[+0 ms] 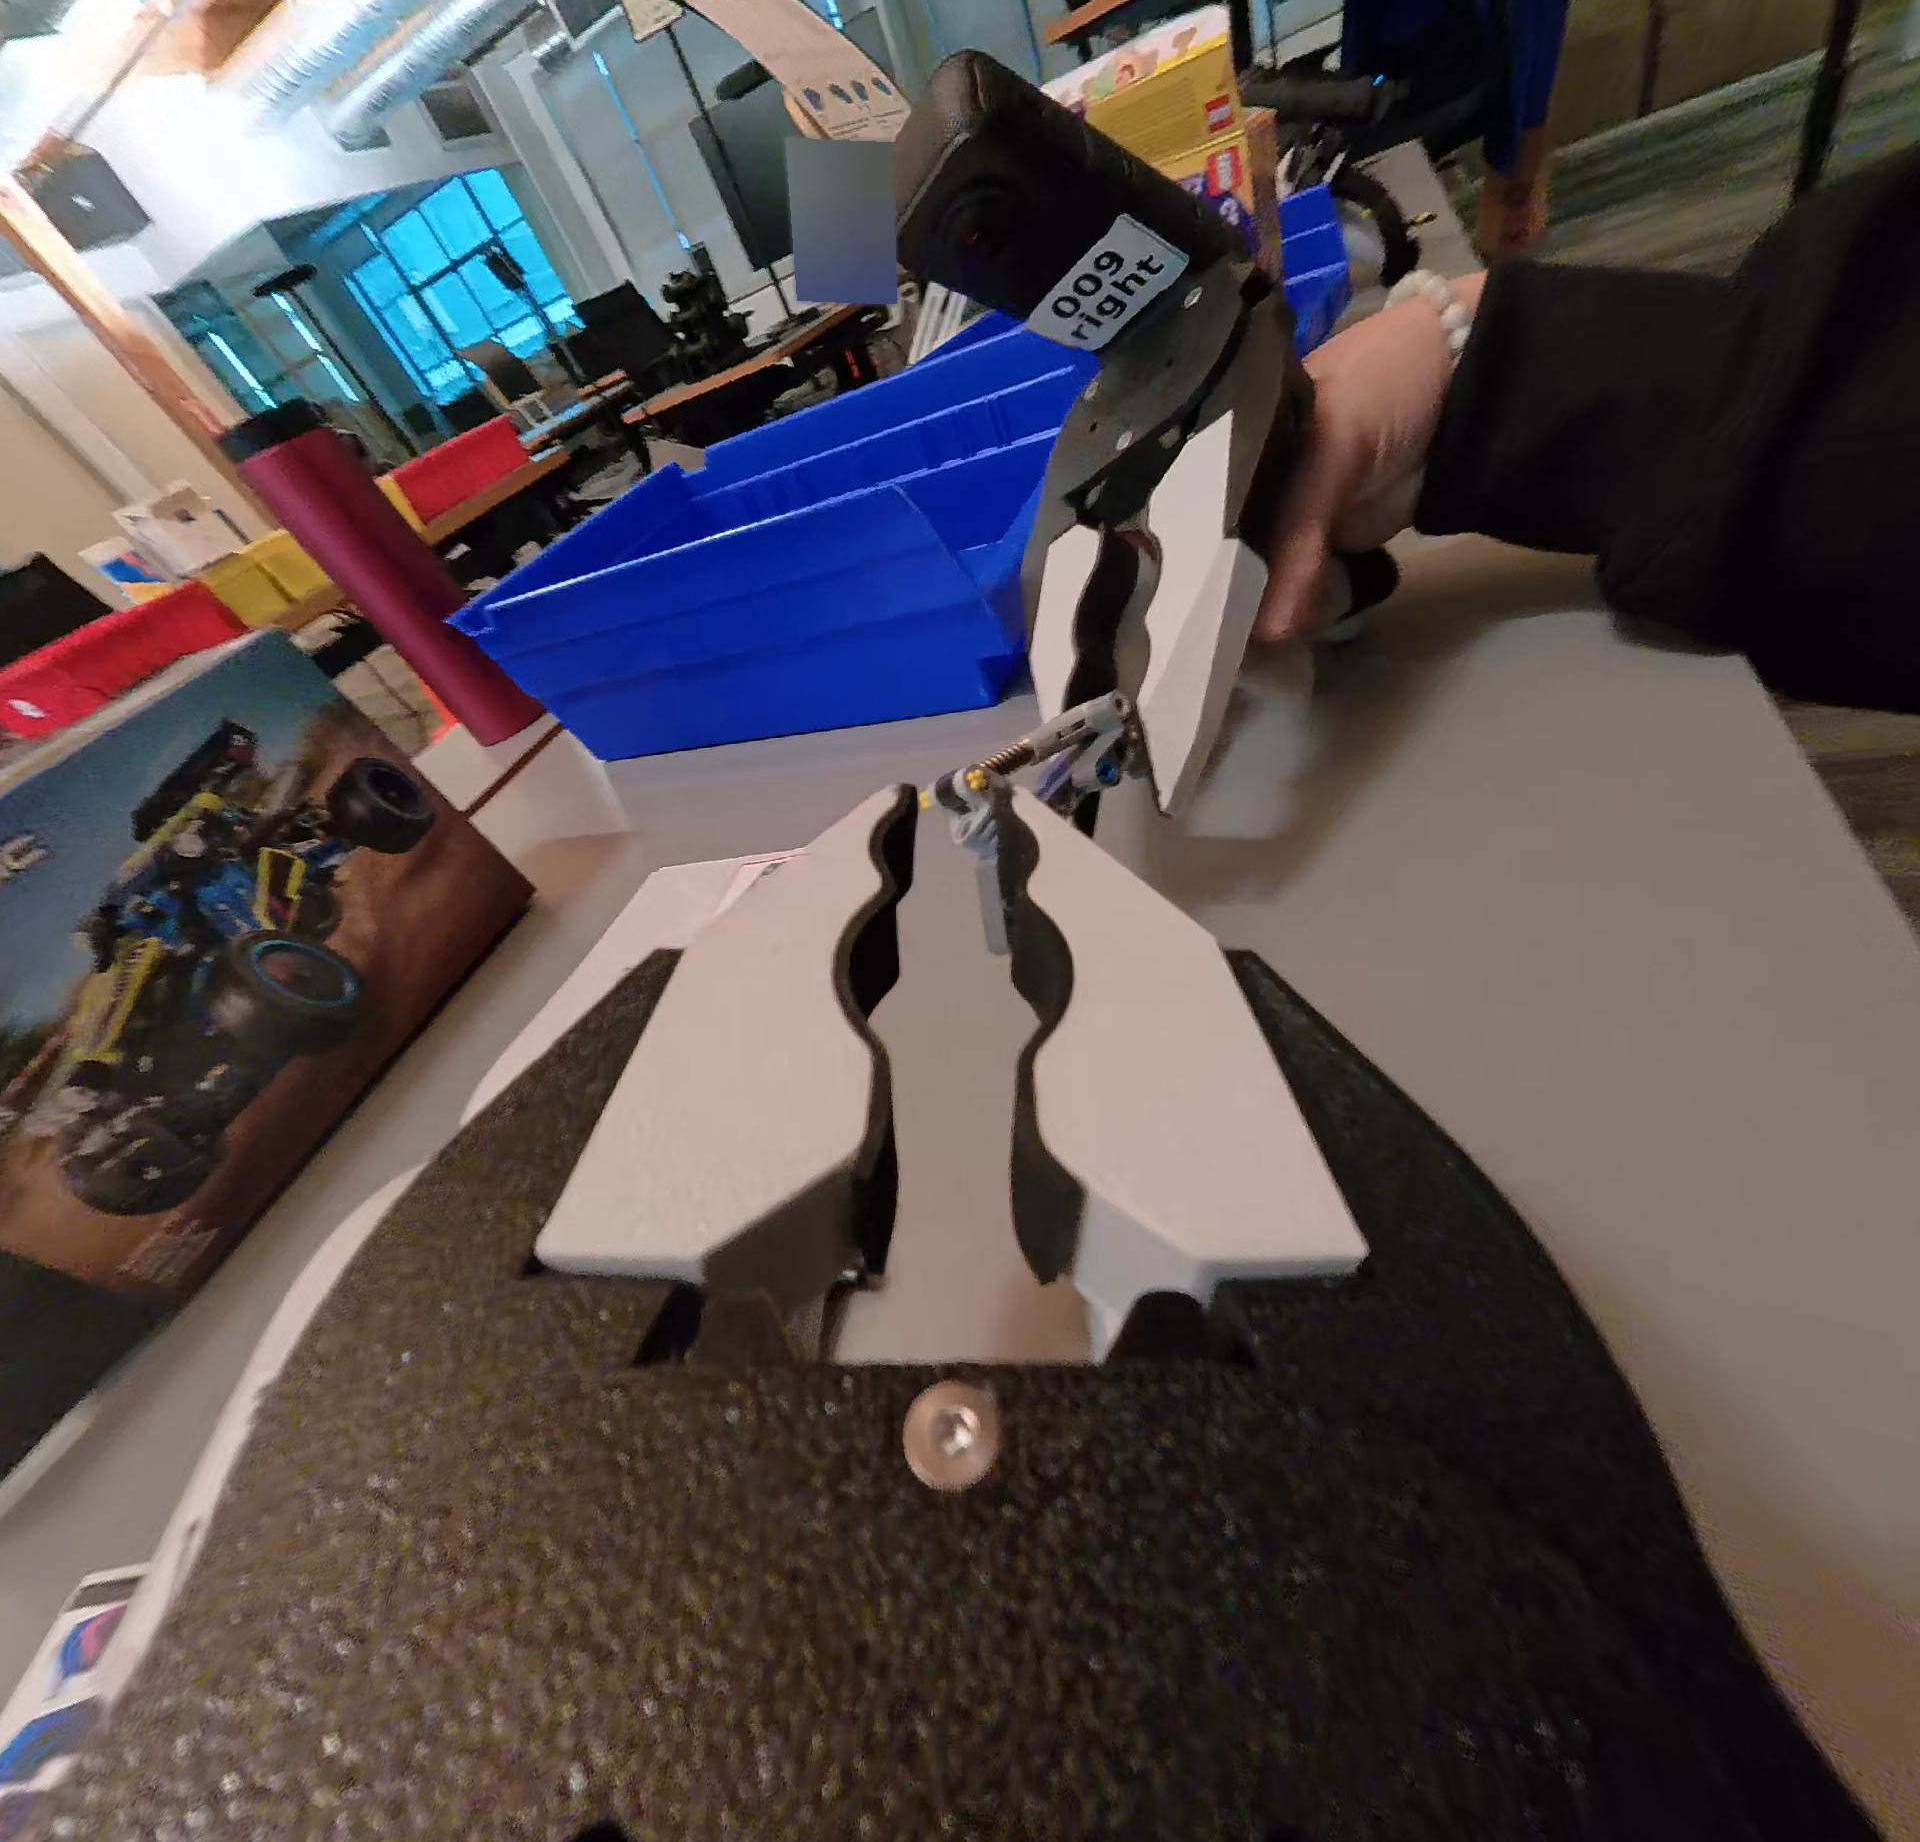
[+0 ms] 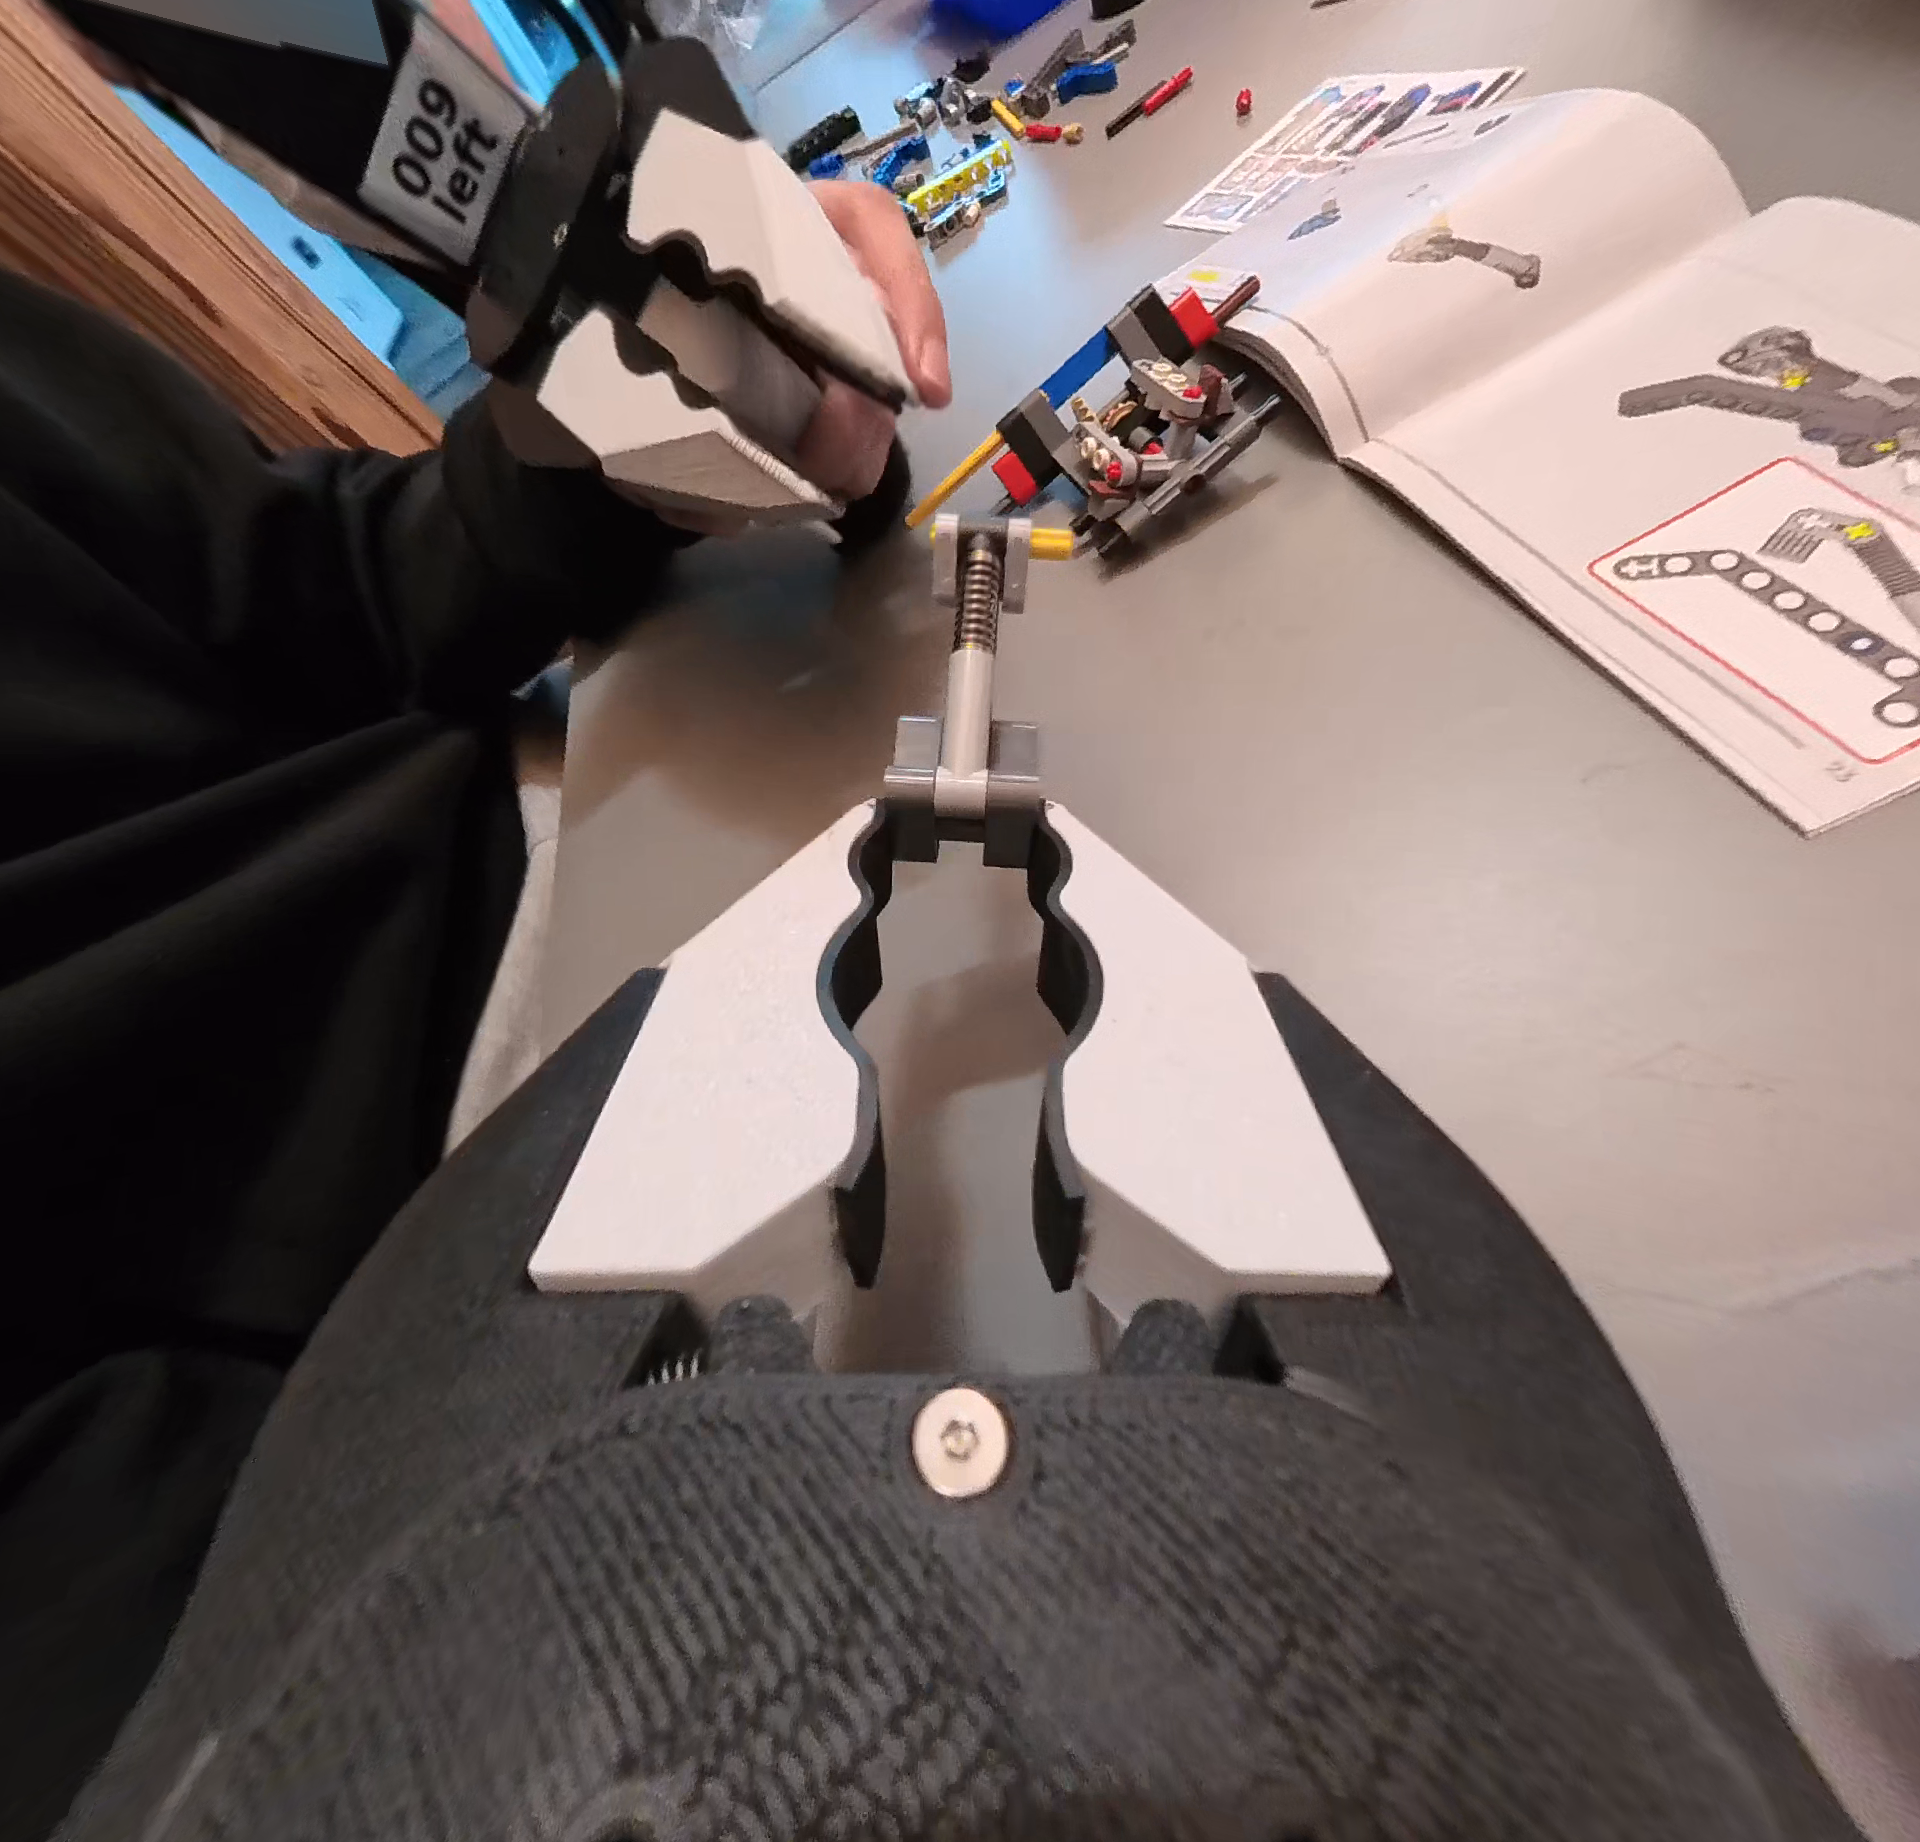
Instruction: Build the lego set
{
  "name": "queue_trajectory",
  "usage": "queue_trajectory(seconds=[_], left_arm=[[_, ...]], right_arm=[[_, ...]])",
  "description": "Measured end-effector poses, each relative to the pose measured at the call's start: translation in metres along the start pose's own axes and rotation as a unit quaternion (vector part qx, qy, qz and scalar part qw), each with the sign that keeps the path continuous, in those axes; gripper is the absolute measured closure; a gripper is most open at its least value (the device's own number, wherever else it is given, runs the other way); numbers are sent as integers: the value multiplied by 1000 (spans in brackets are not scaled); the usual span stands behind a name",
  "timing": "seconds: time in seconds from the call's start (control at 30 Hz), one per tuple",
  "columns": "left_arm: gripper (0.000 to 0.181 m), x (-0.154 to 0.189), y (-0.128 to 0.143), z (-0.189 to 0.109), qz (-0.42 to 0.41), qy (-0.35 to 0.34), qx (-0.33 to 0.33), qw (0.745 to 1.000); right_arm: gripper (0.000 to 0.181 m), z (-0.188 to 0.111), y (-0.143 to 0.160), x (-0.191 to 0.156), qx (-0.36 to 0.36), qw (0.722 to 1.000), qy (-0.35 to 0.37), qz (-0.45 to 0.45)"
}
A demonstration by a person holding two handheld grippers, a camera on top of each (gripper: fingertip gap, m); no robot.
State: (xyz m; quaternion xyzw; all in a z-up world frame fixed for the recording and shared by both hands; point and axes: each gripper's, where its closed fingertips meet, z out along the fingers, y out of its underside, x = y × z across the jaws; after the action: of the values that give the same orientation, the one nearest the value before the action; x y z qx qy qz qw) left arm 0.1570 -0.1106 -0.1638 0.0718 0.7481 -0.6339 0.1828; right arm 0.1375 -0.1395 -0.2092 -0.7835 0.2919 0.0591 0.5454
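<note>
My right gripper [image 2: 961, 826] is shut on the dark grey base of a grey shock-absorber assembly [image 2: 966, 670] with a metal spring and a yellow pin at its far end, held just above the grey table [image 2: 1351, 1013]. My left gripper [image 2: 868, 452] is open and empty, its tips just left of the assembly's far end. In the left wrist view, the left gripper [image 1: 961, 805] has the assembly [image 1: 1049, 743] right in front of its tips, with a grey beam hanging by the right pad. The right gripper [image 1: 1117, 753] grips the assembly's other end.
A part-built chassis [image 2: 1132, 421] lies beside an open instruction booklet [image 2: 1558, 390]. Loose pieces [image 2: 966, 130] and a sticker sheet [image 2: 1340, 140] lie farther back. Blue bins [image 1: 810, 587], a maroon tumbler [image 1: 384, 566] and the set's box [image 1: 208, 961] stand to the left.
</note>
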Motion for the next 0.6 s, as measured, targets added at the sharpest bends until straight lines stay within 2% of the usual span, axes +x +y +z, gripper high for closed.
queue_trajectory(seconds=[0.23,0.6], left_arm=[[161,8,10,4,72,-5,-37,997],[165,5,14,3,59,-6,-45,997]], right_arm=[[157,2,-1,-10,11,998,-46,43],[157,6,-3,-12,10,997,-53,53]])
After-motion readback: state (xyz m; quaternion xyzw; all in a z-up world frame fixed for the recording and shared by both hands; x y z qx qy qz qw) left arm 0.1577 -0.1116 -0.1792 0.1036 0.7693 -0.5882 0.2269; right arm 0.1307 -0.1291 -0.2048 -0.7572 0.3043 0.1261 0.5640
